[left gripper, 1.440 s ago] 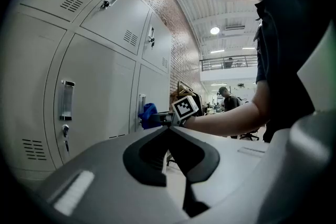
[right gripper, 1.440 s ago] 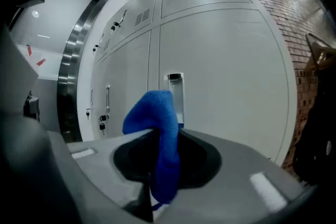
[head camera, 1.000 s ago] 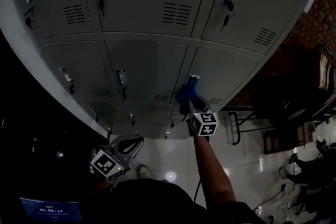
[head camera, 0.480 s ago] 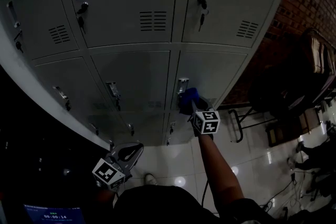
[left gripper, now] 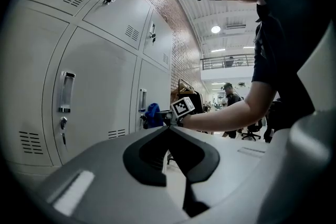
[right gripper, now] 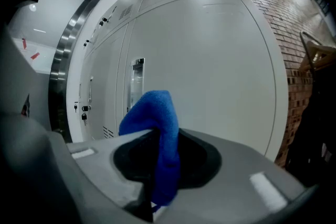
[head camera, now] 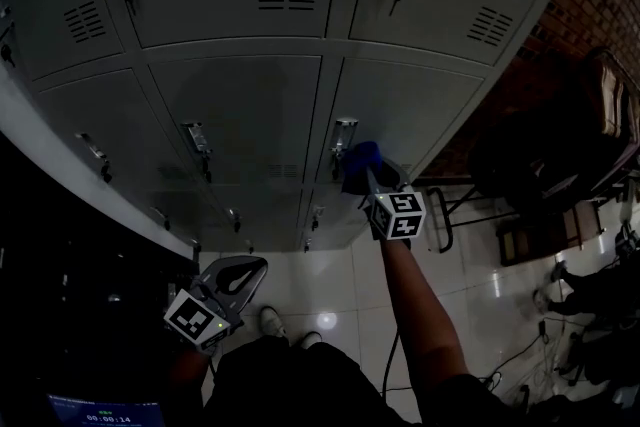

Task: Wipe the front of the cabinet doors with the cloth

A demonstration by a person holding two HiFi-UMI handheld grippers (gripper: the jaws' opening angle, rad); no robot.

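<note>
A bank of grey metal locker doors [head camera: 250, 105] fills the head view. My right gripper [head camera: 368, 177] is shut on a blue cloth [head camera: 360, 167] and holds it against a lower door [head camera: 400, 115], just right of that door's handle [head camera: 342, 137]. In the right gripper view the blue cloth [right gripper: 157, 134] is folded between the jaws, with the pale door [right gripper: 210, 71] close ahead. My left gripper [head camera: 238, 273] hangs low near the floor, shut and holding nothing; its view shows the jaws [left gripper: 170, 131] closed together and the lockers [left gripper: 94, 86] to its left.
A brick wall [head camera: 600, 5] runs along the right of the lockers. Dark chairs and a metal frame [head camera: 540, 205] stand on the glossy tiled floor [head camera: 470, 295] at the right. A dark panel [head camera: 60, 275] lies to the left. People sit in the hall behind [left gripper: 231, 94].
My right gripper with the cloth has stayed near the handle of the lower door while the head view shifted downward; the left gripper has held low by the floor.
</note>
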